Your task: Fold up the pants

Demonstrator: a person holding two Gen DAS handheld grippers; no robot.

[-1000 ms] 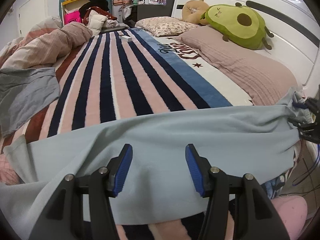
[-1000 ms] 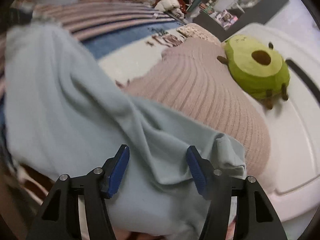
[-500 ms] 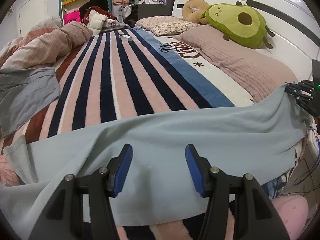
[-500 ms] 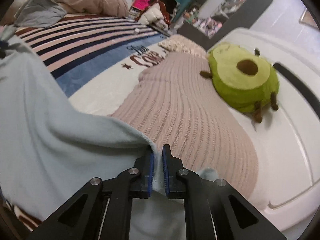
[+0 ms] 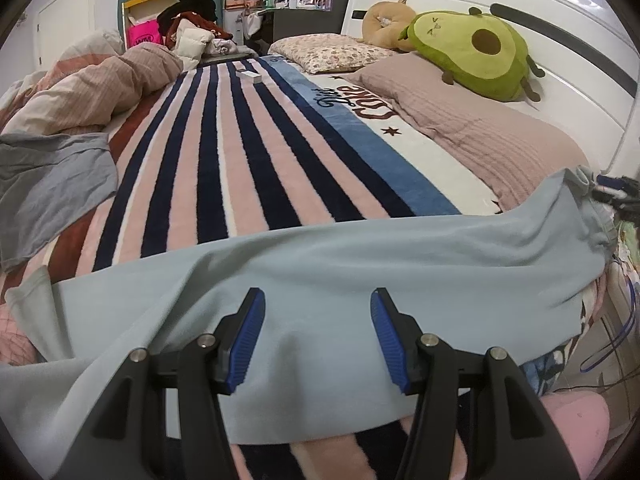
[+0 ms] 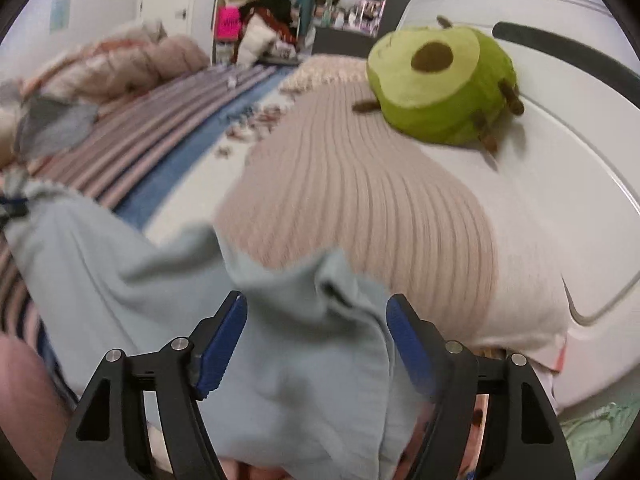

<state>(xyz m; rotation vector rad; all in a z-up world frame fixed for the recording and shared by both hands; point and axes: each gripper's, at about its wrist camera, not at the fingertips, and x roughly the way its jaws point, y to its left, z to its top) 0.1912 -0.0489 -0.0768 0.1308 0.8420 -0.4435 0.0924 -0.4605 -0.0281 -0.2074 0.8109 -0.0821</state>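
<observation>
- Left wrist view: the left gripper (image 5: 316,336) has its jaws spread wide and grasps nothing; the pants (image 5: 320,280) lie under and ahead of its blue pads (image 5: 246,340), stretched sideways across the whole near edge of the bed.
- This view alone shows the full width of the garment: a cuff end at far left (image 5: 28,292) and a gathered end at far right, where a dark device (image 5: 618,196), partly cut off by the frame edge, sits beside the cloth.
- Right wrist view (blurred): the right gripper (image 6: 316,344) is likewise released, with a raised fold of the pants (image 6: 280,320) standing between its pads (image 6: 222,344); whether the pads touch the cloth cannot be told.
- Only this view shows the bunched, puckered fabric close up, rumpled against the ribbed cover (image 6: 360,200) just ahead.
- Surroundings, ahead of the left gripper: striped blanket (image 5: 240,160), a small white box (image 5: 248,76) far ahead, a grey garment (image 5: 48,196) to the left, a floral pillow (image 5: 332,52) and an avocado plush (image 5: 472,52) ahead to the right, against the white headboard (image 5: 560,20).
- The avocado plush (image 6: 440,84) lies ahead and right of the right gripper, well apart from the pants.
- The pants: pale blue-grey, soft, broadly creased, mostly flat except at the right end.
</observation>
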